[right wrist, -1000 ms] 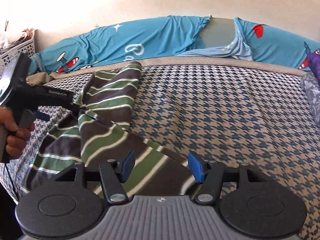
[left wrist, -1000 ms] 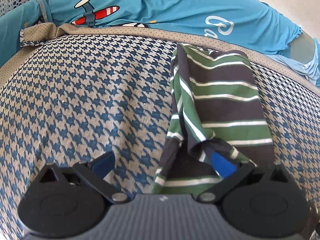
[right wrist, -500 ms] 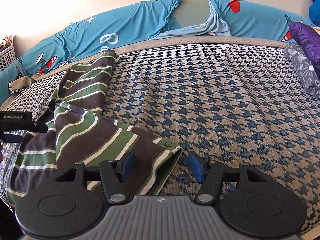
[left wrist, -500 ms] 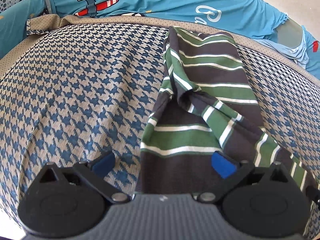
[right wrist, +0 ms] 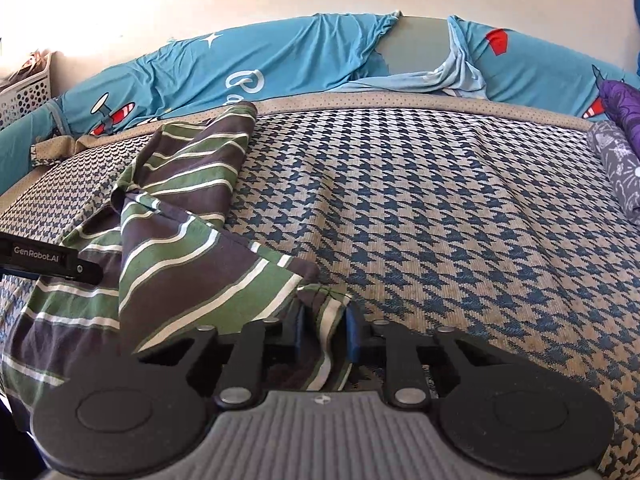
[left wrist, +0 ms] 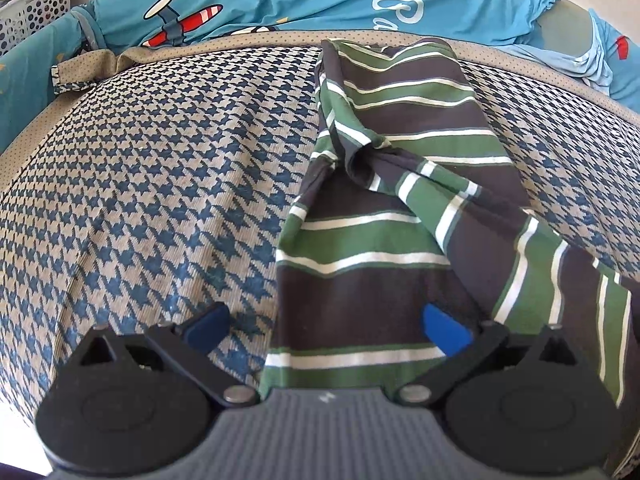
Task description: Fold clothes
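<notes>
On the bed [right wrist: 440,208] the shirt [right wrist: 180,220] lies at nine o'clock, pillows [right wrist: 280,68] behind at twelve, a basket [right wrist: 28,88] at ten, a bundle [right wrist: 616,160] at three.

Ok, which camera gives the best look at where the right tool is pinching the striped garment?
The right wrist view: the right tool is shut on a corner of the striped garment. The left wrist view shows the garment spread out, but not that pinch.

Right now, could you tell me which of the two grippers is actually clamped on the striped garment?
The right gripper: its blue pads are closed on a corner of the striped garment. The left gripper is wide open above the cloth, gripping nothing.
</notes>
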